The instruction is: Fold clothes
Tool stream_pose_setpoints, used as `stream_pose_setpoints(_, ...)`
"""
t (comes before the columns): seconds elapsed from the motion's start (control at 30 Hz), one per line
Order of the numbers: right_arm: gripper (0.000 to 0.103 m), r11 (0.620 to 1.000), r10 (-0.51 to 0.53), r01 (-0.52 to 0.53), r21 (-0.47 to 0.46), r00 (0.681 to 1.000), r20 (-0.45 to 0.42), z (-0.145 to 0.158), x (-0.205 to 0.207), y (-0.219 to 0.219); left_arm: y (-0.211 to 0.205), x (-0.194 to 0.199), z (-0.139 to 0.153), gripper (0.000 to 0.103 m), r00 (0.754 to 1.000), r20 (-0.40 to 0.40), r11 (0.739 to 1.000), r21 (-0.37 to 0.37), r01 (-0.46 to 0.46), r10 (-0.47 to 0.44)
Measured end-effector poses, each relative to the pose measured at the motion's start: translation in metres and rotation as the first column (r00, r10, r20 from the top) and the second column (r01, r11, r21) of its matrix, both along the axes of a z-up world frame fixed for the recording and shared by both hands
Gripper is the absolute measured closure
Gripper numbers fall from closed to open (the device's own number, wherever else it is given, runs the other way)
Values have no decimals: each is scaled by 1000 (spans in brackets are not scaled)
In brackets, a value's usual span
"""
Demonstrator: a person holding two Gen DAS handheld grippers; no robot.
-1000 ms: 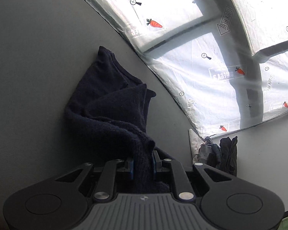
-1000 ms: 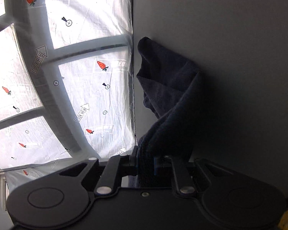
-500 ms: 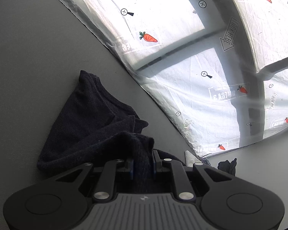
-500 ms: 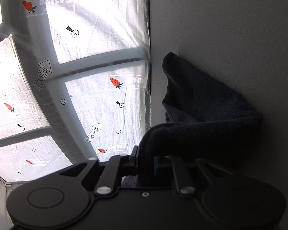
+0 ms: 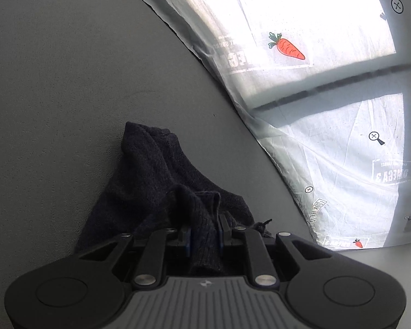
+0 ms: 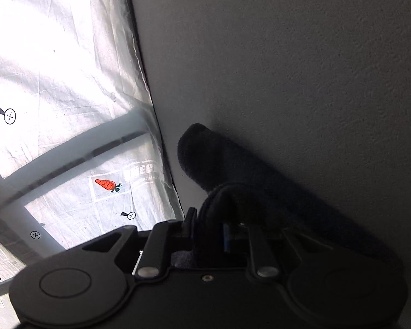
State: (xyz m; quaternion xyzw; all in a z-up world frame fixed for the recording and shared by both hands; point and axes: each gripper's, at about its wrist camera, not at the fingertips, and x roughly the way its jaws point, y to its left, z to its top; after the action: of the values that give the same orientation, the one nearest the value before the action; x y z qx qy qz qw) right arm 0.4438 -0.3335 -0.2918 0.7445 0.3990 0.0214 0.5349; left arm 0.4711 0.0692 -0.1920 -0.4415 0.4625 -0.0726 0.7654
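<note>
Left gripper (image 5: pixel 204 231): tilting downward, clenching a fold of the dark navy knitted garment (image 5: pixel 161 181).
Right gripper (image 6: pixel 207 229): jaws just easing apart, cloth (image 6: pixel 233 175) between them.
Garment: lying bunched on the grey table (image 5: pixel 54 96).

The left claw (image 5: pixel 204 234) fills the bottom of the view, its two black fingers (image 5: pixel 185 235) close together with a bunched ridge of dark knitted garment (image 5: pixel 161 175) pinched between their blue pads. The garment lies crumpled on the grey surface (image 5: pixel 68 82), spreading away from the claw toward a rumpled peak further off. To the right, the surface ends at a white plastic sheet (image 5: pixel 301 41) printed with an orange carrot (image 5: pixel 287 48), small crossed-circle marks and mirrored lettering. Bright light comes through the sheet, crossed by the grey bars of a frame (image 5: pixel 342 82) behind it.
</note>
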Motion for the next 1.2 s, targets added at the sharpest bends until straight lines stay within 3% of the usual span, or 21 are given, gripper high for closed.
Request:
stream_pose_setpoints(0.1,83,1000,15,-15,-8,1000,-9,-3,7,1,8,8,-6,80,1000,-15,999,-42,1,-2)
stream_pose_setpoints(0.17,76,1000,26,-26,-14,1000,-2,0,9,0,11,8,0,73,1000,19,1000,-24,10,-10)
stream_pose_setpoints(0.23,68,1000,25,-25,-16,1000,9,4,10,-1,12,6,12,61,998,66,999,43,6,-8)
stream_pose_setpoints(0.3,58,999,16,-15,-28,999,31,12,10,-3,17,3,26,40,993,120,994,110,-28,14)
stream_pose_setpoints(0.37,40,998,4,0,-56,997,71,23,8,-4,24,-1,39,35,985,165,988,143,-66,42)
stream_pose_setpoints(0.43,31,995,5,6,-102,994,113,38,7,-7,30,-5,50,30,981,185,982,168,-84,53)
stream_pose_setpoints(0.5,27,987,27,-5,-158,990,139,51,6,-10,29,-10,58,22,980,195,971,227,-74,29)
stream_pose_setpoints(0.53,20,978,55,-23,-208,987,151,58,6,-11,27,-13,62,21,980,198,963,262,-65,12)
stream_pose_setpoints(0.6,16,947,119,-61,-315,979,168,73,5,-10,18,-17,65,19,981,188,941,339,-15,-52)
stream_pose_setpoints(0.7,12,852,254,-143,-503,954,158,93,2,3,-3,-24,63,17,976,154,890,450,72,-157)
stream_pose_setpoints(0.8,9,694,389,-212,-688,915,110,108,-2,23,-20,-28,52,17,968,112,847,513,137,-225)
stream_pose_setpoints(0.9,9,427,519,-231,-874,854,27,122,-3,53,-29,-29,42,17,966,76,823,543,169,-249)
stream_pose_setpoints(0.97,9,261,587,-227,-938,809,-33,124,-4,70,-32,-29,37,17,962,63,803,567,184,-265)
stream_pose_setpoints(1.07,8,108,656,-228,-968,748,-103,120,-7,83,-37,-25,29,16,954,34,766,605,217,-297)
stream_pose_setpoints(1.1,8,92,668,-233,-968,735,-114,117,-2,85,-38,-23,25,16,953,21,756,615,226,-302)
stream_pose_setpoints(1.2,8,142,669,-249,-958,738,-93,109,7,84,-37,-16,15,14,950,-7,739,627,246,-311)
